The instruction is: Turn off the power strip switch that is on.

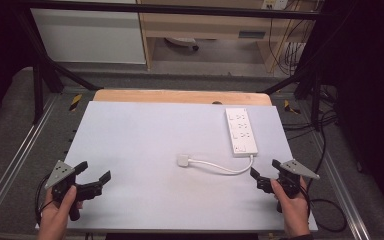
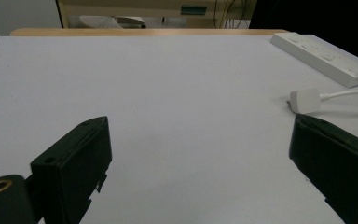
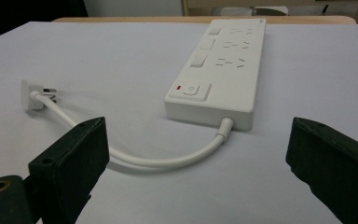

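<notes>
A white power strip (image 1: pixel 241 131) lies flat on the far right part of the pale grey table (image 1: pixel 140 150), its long side running from near to far, with its switch end toward the person. From that near end a short white cable (image 1: pixel 220 167) curves left across the tabletop and ends in a white plug (image 1: pixel 182 160), which lies by itself near the middle of the table, apart from the strip. The right gripper (image 1: pixel 266 172) is held in the person's right hand (image 1: pixel 292 205) at the near right edge of the table, just beside the bend of the cable but not touching it; its jaws stand wide apart with nothing between them, and in the right gripper view they frame the strip's switch end and the loop of cable. The left gripper (image 1: pixel 94 171) sits in the left hand (image 1: pixel 60 212) at the near left of the table, well apart from the strip and the plug; its jaws are also spread wide and hold nothing, with bare tabletop ahead of them in the left gripper view
</notes>
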{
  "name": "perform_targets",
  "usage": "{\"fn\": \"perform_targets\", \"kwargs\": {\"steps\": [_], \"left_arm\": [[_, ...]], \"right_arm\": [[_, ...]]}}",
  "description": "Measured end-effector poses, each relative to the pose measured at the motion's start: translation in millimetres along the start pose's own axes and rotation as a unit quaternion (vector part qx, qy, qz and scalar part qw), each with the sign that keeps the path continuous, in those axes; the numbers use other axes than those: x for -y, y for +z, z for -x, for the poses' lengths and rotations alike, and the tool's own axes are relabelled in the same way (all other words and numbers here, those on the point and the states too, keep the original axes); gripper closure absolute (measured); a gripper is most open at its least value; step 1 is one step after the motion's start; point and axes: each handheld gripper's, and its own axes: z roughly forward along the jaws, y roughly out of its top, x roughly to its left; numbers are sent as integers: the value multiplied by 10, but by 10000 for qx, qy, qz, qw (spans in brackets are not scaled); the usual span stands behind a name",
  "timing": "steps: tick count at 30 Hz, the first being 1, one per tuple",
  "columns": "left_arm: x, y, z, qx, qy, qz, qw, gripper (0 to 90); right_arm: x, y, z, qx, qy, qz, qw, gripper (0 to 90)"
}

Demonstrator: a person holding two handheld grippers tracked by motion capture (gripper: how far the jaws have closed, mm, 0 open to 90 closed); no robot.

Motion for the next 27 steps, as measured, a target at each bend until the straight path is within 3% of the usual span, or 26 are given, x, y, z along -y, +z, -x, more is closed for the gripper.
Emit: {"fn": "perform_targets", "kwargs": {"steps": [2, 13, 27], "left_arm": [[3, 8, 3, -9, 48, -64, 10000, 56], [13, 26, 17, 18, 43, -117, 9999, 56], [12, 26, 14, 64, -53, -114, 9999, 54]], "right_arm": [[0, -7, 0, 78, 11, 9, 10000, 57], [-13, -11, -22, 22, 26, 44, 10000, 51], [-74, -48, -107, -178, -210, 310, 9991, 62]]}}
